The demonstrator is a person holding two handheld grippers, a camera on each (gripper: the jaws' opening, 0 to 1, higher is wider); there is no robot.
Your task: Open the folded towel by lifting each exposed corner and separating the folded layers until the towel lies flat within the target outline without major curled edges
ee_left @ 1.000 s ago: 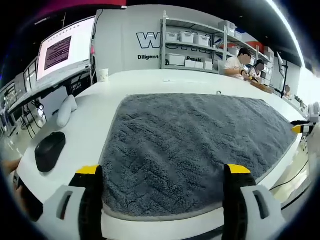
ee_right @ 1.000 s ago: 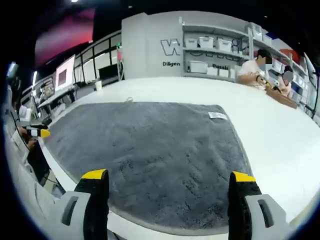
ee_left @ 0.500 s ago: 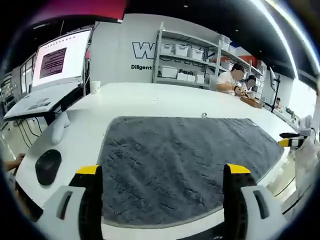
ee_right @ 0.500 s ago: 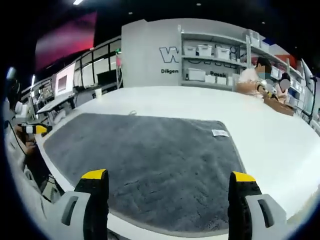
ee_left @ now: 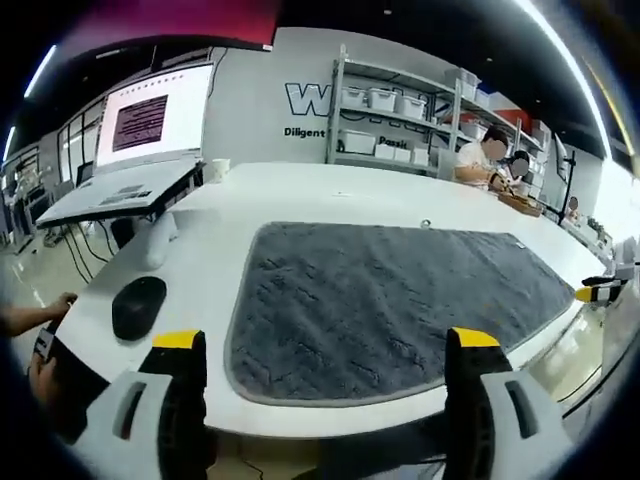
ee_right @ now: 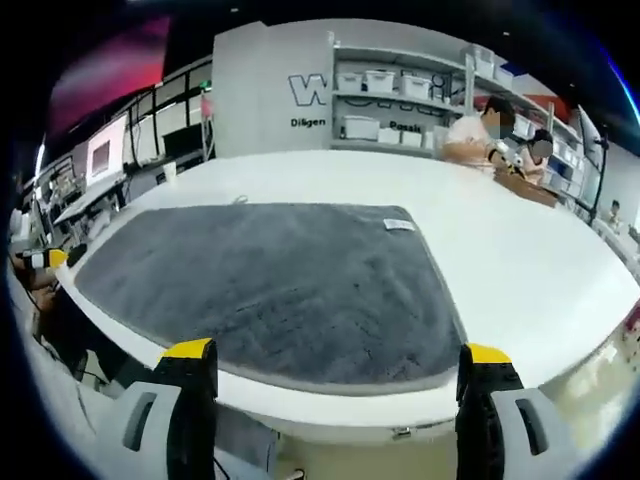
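The grey towel [ee_left: 400, 300] lies spread flat on the white table [ee_left: 290, 190]; in the right gripper view the grey towel [ee_right: 270, 285] shows a small white label at its far right corner. My left gripper [ee_left: 318, 350] is open, its yellow-tipped jaws wide apart and held back off the table's near edge, nothing between them. My right gripper [ee_right: 338, 362] is open too, hanging off the near edge with an empty gap. The right gripper's yellow tip [ee_left: 590, 293] shows at the far right of the left gripper view. The left gripper's tip [ee_right: 45, 260] shows at the left of the right gripper view.
A black mouse [ee_left: 138, 305] and a white object [ee_left: 158, 235] lie left of the towel. A white cup [ee_left: 215, 170] stands at the back left. A laptop on a stand [ee_left: 135, 150] is at the left. People sit at the far right end [ee_left: 485, 160], before shelves with bins [ee_left: 390, 125].
Both views have pulled back from the table: the towel looks smaller and the table's near edge now shows. The towel itself has not moved. Both grippers stay open.
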